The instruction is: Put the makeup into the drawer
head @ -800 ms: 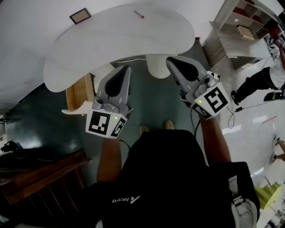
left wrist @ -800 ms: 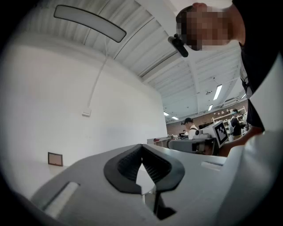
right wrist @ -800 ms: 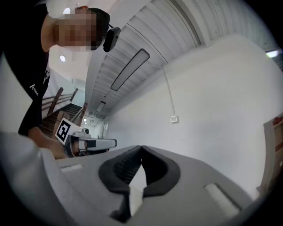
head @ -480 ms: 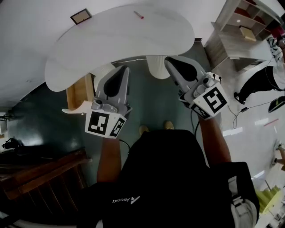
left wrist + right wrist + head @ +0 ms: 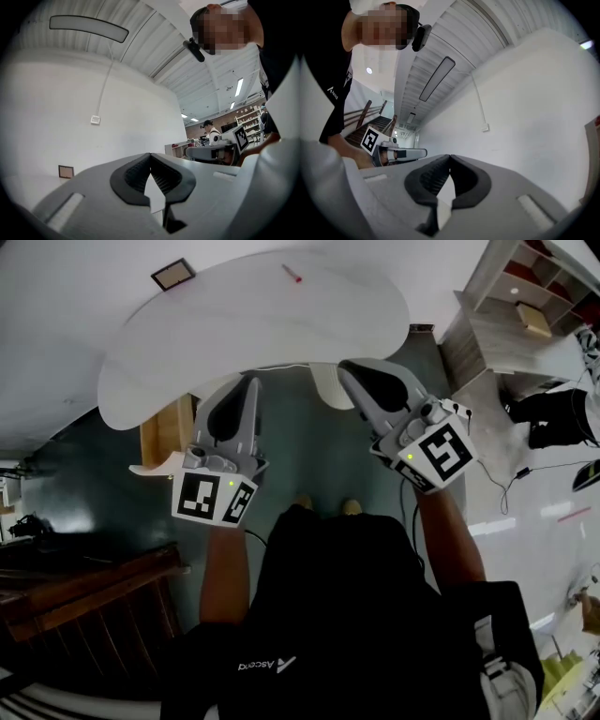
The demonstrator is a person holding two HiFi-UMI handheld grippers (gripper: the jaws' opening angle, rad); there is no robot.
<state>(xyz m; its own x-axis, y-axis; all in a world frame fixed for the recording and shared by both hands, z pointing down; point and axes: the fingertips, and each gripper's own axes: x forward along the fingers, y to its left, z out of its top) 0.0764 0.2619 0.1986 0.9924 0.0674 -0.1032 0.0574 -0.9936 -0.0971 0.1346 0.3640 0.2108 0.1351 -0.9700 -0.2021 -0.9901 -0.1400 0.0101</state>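
Observation:
A thin makeup stick with a red tip (image 5: 292, 272) lies at the far side of the white curved table (image 5: 253, 324). A small brown-framed item (image 5: 172, 274) lies near the table's far left and also shows in the left gripper view as a small framed item (image 5: 65, 171). Both grippers hover side by side over the floor, short of the table's near edge. My left gripper (image 5: 249, 382) is shut and empty, its tips meeting (image 5: 150, 155). My right gripper (image 5: 345, 367) is also shut with nothing in it (image 5: 449, 157). A wooden unit (image 5: 169, 432) stands under the table's left part; I cannot tell whether it holds a drawer.
The table's white ribbed pedestal (image 5: 328, 382) stands just beyond the right gripper's tips. A shelf unit (image 5: 516, 315) is at the upper right, with a person's legs (image 5: 562, 413) beside it. Dark wooden stairs (image 5: 84, 615) run along the lower left.
Both grippers have drifted slightly left in the head view and stay shut. The person at the right edge has stepped further away.

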